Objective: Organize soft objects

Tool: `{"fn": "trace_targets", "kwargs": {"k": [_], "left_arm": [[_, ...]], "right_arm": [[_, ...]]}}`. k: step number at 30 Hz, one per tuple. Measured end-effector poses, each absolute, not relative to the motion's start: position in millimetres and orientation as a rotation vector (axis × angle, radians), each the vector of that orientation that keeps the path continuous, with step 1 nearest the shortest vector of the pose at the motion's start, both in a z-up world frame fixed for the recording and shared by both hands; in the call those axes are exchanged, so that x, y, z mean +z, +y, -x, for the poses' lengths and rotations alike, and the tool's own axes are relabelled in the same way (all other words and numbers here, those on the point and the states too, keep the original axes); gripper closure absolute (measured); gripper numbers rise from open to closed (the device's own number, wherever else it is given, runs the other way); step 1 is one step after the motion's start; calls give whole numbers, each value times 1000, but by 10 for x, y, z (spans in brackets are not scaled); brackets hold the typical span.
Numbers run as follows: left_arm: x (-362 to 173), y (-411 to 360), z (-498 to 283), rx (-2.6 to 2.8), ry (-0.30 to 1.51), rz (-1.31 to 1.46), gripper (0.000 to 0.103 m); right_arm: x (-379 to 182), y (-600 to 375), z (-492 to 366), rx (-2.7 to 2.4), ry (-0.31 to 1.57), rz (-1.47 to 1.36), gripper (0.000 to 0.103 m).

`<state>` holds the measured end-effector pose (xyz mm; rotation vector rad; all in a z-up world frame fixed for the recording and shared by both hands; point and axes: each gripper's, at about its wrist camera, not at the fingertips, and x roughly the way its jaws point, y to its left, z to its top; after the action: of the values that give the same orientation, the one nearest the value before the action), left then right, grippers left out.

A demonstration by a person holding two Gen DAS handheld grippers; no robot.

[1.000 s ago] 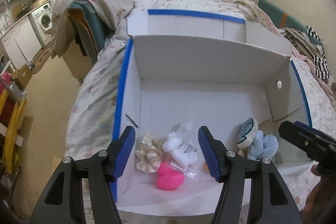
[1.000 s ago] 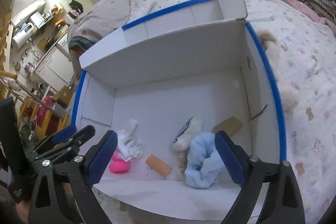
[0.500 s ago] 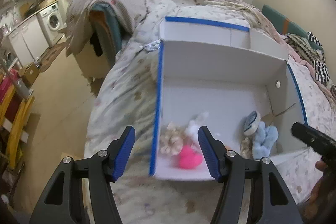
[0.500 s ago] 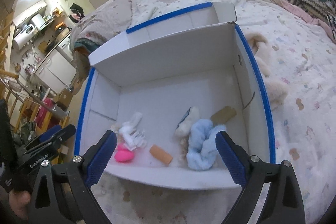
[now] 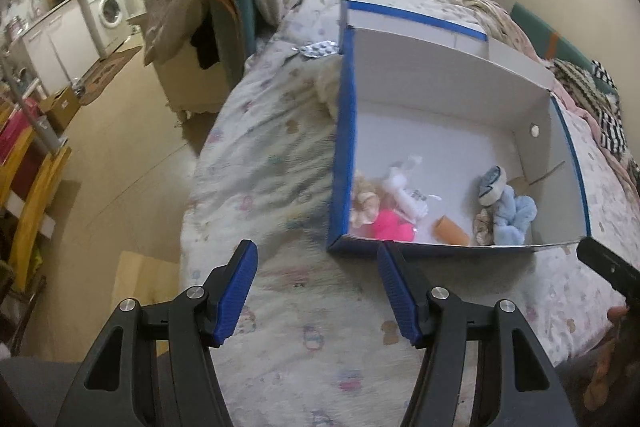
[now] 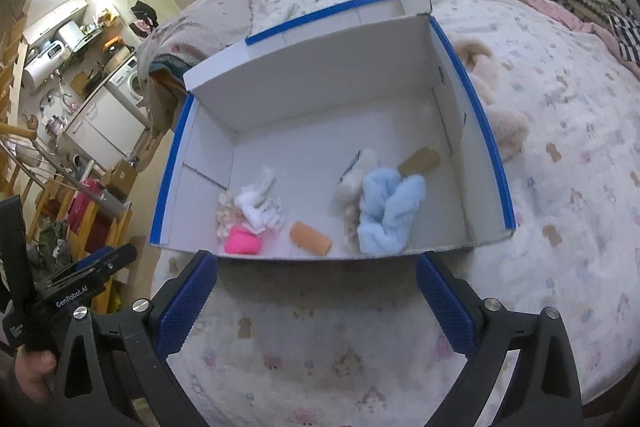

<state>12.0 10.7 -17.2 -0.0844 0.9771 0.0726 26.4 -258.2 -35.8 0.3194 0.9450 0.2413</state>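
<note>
A white cardboard box with blue-taped rims (image 5: 343, 131) (image 6: 490, 147) sits on the bed. Inside lie a pink soft item (image 5: 394, 229) (image 6: 241, 242), a cream scrunchie (image 5: 366, 205), a white fluffy item with a tag (image 6: 256, 205), an orange roll (image 5: 451, 231) (image 6: 311, 238), a light blue fluffy item (image 5: 514, 217) (image 6: 386, 215) and a tan roll (image 6: 420, 161). My left gripper (image 5: 316, 291) is open and empty over the bedspread, in front of the box's near left corner. My right gripper (image 6: 316, 303) is open and empty, just in front of the box's near wall.
The bed has a patterned quilt (image 6: 560, 187). A beige plush toy (image 6: 496, 107) lies on the bed right of the box. A blister pack (image 5: 320, 47) lies left of the box's far corner. The bed edge drops to the floor (image 5: 120, 167) on the left.
Both grippers have pulled back out of and away from the box, the left one also shifting left. Both stayed open and empty. The items in the box have not moved.
</note>
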Motion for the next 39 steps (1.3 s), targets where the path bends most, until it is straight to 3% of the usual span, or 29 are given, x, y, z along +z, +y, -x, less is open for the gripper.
{"fn": "trace_targets", "kwargs": {"k": [11,15,21,39], "left_arm": [[-161,-18,-155,69,908,73,42],[-49,-117,-125,86,823,26,6],[35,-113,-124,95,770,33,4],[40,-23,-75,140,737,35,4]], "right_arm": [[-383,-2310,-316,196,888,-198,0],[-308,-2277,-310,182,807,-167,0],[-182,-2238,-265,157,715,-99,0],[-174,-2251,-242,144,705,-99,0]]}}
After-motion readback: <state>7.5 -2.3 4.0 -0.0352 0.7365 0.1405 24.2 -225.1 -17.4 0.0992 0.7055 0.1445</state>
